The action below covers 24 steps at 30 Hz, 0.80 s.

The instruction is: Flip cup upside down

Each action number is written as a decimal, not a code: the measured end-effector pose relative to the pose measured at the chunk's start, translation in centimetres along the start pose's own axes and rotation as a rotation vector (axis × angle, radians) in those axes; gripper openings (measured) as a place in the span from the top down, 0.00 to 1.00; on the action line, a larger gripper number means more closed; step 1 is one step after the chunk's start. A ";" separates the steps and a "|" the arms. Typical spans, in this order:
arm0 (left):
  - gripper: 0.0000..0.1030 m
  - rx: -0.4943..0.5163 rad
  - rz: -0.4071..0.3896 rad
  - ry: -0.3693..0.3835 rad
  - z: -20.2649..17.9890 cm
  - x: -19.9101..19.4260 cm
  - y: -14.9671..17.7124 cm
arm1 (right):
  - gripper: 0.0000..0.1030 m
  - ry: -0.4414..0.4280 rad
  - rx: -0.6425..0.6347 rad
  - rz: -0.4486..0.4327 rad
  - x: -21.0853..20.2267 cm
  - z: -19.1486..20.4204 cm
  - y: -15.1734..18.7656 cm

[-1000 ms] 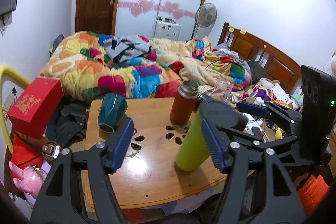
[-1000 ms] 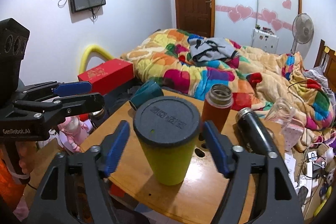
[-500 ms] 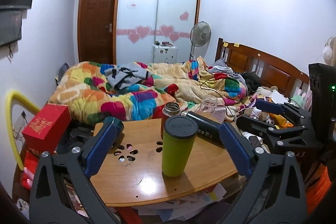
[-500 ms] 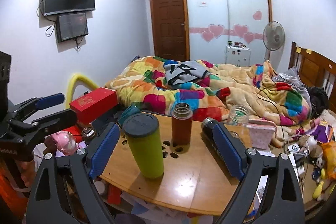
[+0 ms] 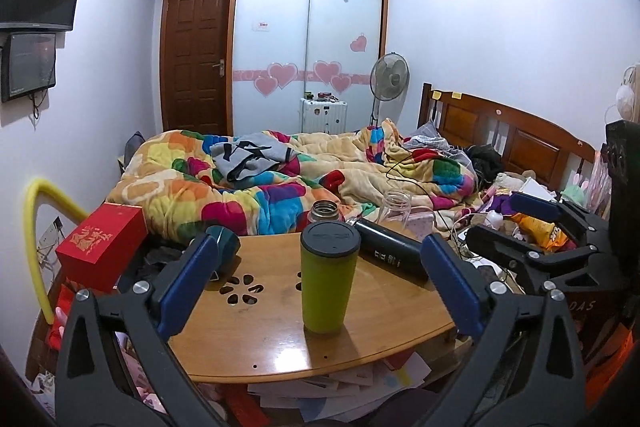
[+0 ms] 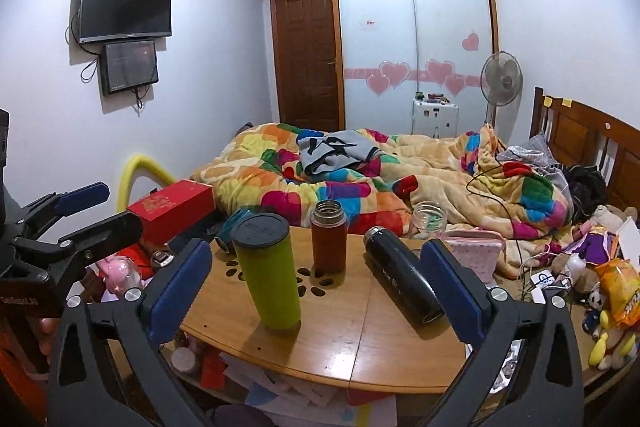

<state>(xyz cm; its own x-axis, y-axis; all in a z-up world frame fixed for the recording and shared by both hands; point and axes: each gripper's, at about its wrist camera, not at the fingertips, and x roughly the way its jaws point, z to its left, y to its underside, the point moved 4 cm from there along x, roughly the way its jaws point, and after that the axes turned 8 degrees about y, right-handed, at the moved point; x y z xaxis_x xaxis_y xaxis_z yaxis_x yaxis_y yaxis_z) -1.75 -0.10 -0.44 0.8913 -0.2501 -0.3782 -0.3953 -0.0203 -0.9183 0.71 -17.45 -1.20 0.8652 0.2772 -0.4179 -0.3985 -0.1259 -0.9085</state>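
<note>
Spanning the lower part of both wrist views, the round wooden table [image 5: 384, 339] carries everything that matters, with a colourful quilt [image 5: 256, 187] heaped on the bed behind it. Both grippers hang in the air at the near edge. The left gripper [image 5: 318, 285] is spread wide, its blue pads [image 5: 184, 283] well apart on either side of the scene and touching nothing. The right gripper [image 6: 316, 291] is spread just as wide and also holds nothing; its pads [image 6: 180, 291] frame the cup and the bottles without contact. Each gripper shows up at the edge of the other's view (the right one at the far right of the left wrist view, the left one at the far left of the right wrist view).

The black flask [image 6: 402, 281] lies on its side on the table's right half. The green cup [image 5: 329, 277] stands upright near the table's middle, free of both grippers, with a dark round disc on top and its lime body widening slightly toward that end. Behind it stands an open brown bottle [image 6: 329, 237], upright. A clear glass jar [image 6: 428, 221] sits at the table's far edge, and a teal mug [image 5: 226, 247] lies tipped at the left rim, partly hidden by the left pad.
</note>
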 end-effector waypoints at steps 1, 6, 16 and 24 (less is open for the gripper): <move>0.00 0.003 0.000 0.000 0.0 0.0 0.0 | 0.00 0.002 0.002 0.001 0.0 0.0 0.0; 0.00 0.017 0.000 -0.005 -0.2 0.0 0.0 | 0.00 0.009 0.012 0.008 0.1 -0.2 0.0; 0.00 -0.011 0.001 -0.003 0.3 0.3 0.0 | 0.00 -0.001 0.014 0.019 0.4 -0.2 0.1; 0.00 -0.011 0.001 -0.002 0.5 0.2 -0.1 | 0.00 0.001 0.013 0.018 0.4 -0.1 0.0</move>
<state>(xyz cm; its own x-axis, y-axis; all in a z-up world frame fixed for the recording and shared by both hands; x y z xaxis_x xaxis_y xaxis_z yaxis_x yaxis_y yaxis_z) -1.42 0.31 -0.53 0.8912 -0.2483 -0.3796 -0.3990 -0.0309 -0.9164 1.07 -17.47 -1.40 0.8583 0.2738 -0.4341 -0.4178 -0.1183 -0.9008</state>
